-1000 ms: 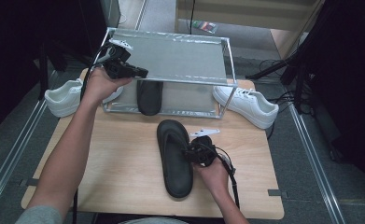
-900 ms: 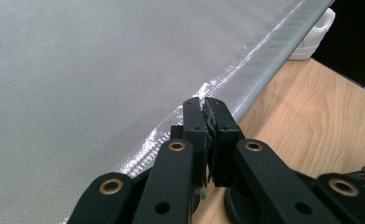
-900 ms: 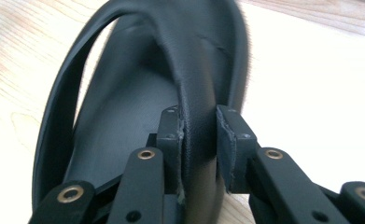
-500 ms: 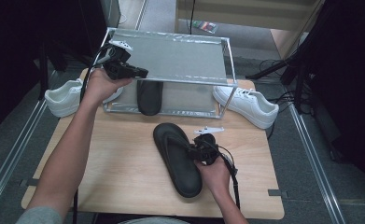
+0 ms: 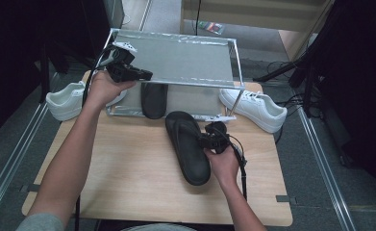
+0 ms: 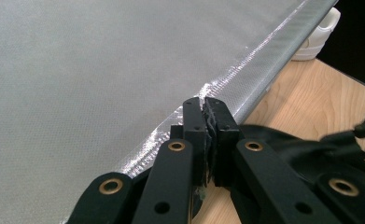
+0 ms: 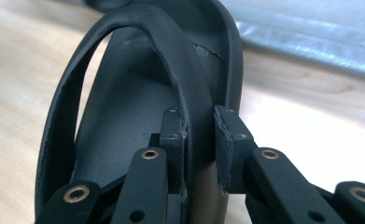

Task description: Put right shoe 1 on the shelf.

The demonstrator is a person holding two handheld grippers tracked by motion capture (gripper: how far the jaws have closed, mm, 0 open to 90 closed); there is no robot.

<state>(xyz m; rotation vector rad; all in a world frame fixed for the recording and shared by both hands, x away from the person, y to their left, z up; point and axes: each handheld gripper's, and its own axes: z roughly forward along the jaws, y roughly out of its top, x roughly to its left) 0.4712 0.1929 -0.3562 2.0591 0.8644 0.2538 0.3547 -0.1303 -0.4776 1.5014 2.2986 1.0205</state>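
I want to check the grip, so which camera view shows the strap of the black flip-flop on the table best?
The right gripper view: the arched black rubber strap fills the frame, running between the right gripper jaws. The high view shows the whole black flip-flop small, its strap hard to tell apart. The left gripper view catches just a dark edge of it.

Black flip-flop (image 5: 188,147) lies sole-down on the wooden worktop (image 5: 128,168), toe end pointing toward the grey fabric shoe rack (image 5: 176,60), heel toward the person. Its strap (image 7: 180,84) arches up glossy and smooth over the footbed. Its twin, the second black flip-flop (image 5: 153,98), sits on the rack's lower shelf, just beyond.
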